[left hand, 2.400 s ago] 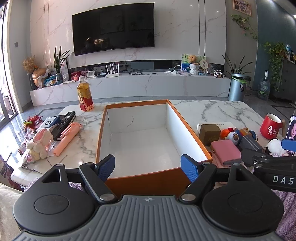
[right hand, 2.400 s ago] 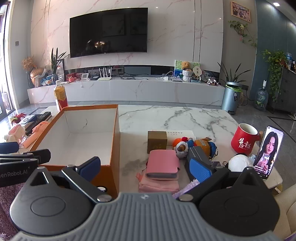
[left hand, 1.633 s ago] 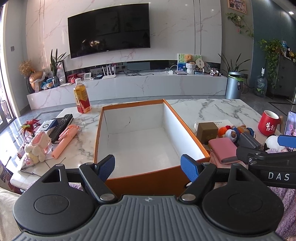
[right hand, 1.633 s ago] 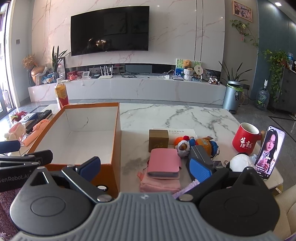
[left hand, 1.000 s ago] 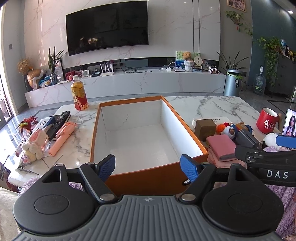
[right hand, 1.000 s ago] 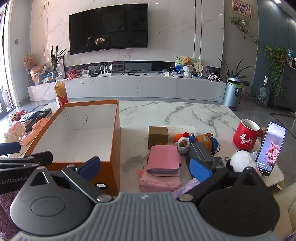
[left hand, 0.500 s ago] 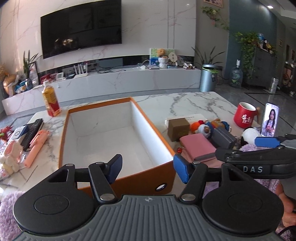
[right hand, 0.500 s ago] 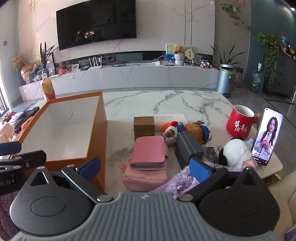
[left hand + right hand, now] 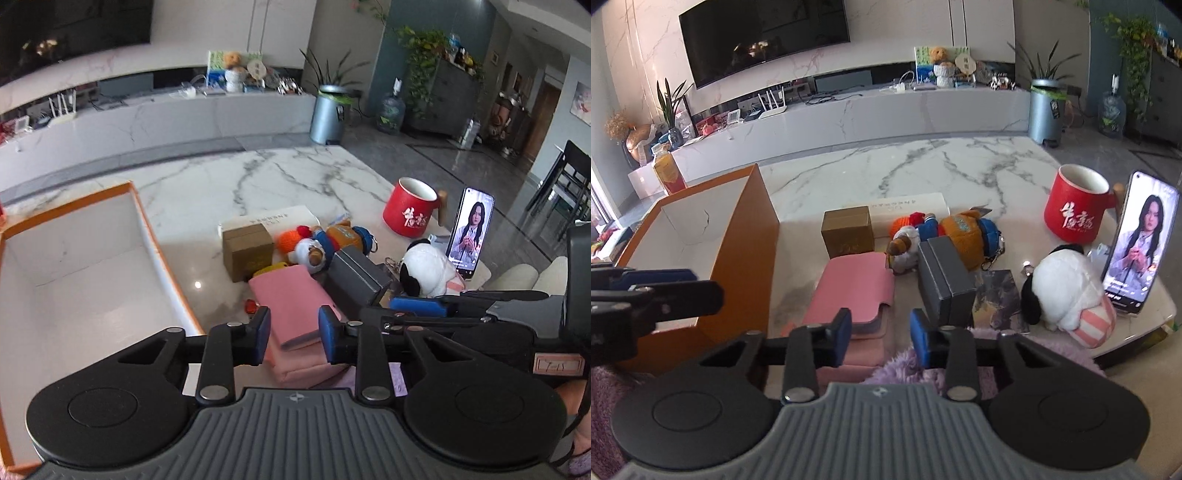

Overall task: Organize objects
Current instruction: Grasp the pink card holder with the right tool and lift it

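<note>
Grippers hovering over clutter on a white marble table [image 9: 923, 166], both jaws closing with nothing pinched.

Orange cardboard box with white inside [image 9: 85, 266] sits leftmost, empty. Just beside it lies a pink wallet on a pink pouch [image 9: 291, 299]; the left gripper [image 9: 293, 334] hangs over its near end, pads not pressing. The right gripper [image 9: 881, 334] narrows above a purple fluffy thing [image 9: 905, 365]. Further right: grey box [image 9: 945, 284], white plush dog [image 9: 1067, 291], red mug [image 9: 1075, 206], propped phone [image 9: 1137, 243].
</note>
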`<action>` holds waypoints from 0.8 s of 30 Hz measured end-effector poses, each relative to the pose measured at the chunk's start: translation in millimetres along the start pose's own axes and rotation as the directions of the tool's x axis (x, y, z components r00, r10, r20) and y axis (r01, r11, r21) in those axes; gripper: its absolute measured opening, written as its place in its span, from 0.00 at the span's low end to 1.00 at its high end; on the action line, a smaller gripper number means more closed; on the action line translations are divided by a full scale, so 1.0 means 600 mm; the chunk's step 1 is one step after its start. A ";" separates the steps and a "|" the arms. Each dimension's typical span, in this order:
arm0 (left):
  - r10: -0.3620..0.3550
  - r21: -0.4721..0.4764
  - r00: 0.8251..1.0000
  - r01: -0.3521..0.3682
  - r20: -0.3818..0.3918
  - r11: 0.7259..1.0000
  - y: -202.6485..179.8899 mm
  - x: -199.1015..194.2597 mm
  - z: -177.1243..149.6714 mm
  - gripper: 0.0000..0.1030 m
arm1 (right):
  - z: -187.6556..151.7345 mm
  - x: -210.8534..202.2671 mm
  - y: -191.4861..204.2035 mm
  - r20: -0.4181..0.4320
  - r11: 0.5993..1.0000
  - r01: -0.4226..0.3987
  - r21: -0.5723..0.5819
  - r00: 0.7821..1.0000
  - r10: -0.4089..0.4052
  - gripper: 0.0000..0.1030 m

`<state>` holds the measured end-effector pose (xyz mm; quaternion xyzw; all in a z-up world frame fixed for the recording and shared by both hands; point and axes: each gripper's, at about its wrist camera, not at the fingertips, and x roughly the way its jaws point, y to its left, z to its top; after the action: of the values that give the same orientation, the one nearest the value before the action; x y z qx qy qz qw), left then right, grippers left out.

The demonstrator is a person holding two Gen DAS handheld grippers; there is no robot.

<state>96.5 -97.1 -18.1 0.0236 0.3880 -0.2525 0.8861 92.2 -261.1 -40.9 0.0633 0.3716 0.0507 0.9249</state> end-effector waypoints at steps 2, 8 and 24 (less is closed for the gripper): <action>-0.012 -0.004 0.999 0.012 -0.046 1.000 -0.001 0.025 0.013 0.23 | 0.006 0.015 -0.005 -0.016 1.000 -0.010 0.012 1.000 0.010 0.33; 0.037 0.054 0.984 -0.028 -0.172 0.998 0.006 0.092 0.035 0.13 | 0.023 0.075 -0.024 -0.093 0.992 -0.080 0.096 0.992 0.089 0.34; 0.063 0.122 0.930 -0.020 -0.361 0.992 0.019 0.202 0.052 0.07 | 0.048 0.196 -0.087 -0.207 0.921 -0.160 0.355 0.947 0.244 0.48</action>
<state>192.2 -146.4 -83.0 0.1296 0.5295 -0.2468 0.8012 199.3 -298.4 -108.4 0.2501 0.4784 0.0904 0.8369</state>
